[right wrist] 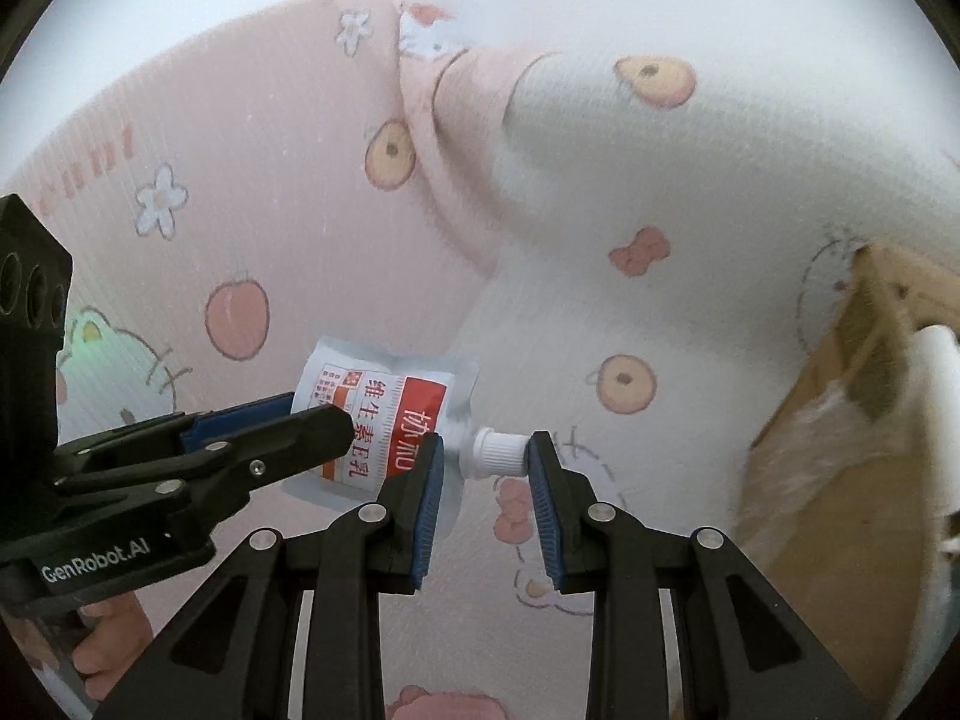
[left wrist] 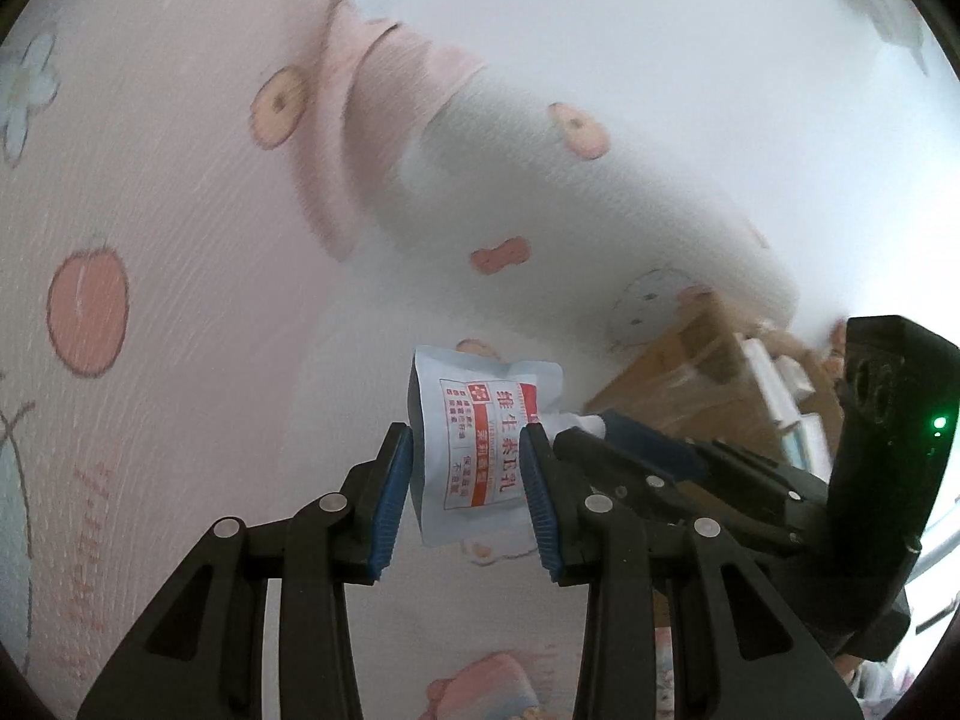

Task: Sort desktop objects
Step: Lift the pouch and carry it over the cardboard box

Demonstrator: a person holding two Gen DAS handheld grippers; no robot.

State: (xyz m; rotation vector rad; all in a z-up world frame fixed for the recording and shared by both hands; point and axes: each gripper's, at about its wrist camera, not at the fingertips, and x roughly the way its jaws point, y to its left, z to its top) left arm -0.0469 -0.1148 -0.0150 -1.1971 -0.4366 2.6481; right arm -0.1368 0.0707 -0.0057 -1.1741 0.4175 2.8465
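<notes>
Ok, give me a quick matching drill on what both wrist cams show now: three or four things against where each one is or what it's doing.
Things:
1. left gripper
2. right gripper
3. cardboard box
4. patterned pink fabric

States:
A. fingers either side of the tube's white cap
B. behind everything, as backdrop
C. fingers either side of the tube's flat printed body
D. at the right edge of both views

Pairs: 1-C, 2-A, 3-D, 4-B

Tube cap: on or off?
On. The white ribbed cap sits on the tube, between the right gripper's jaws.
</notes>
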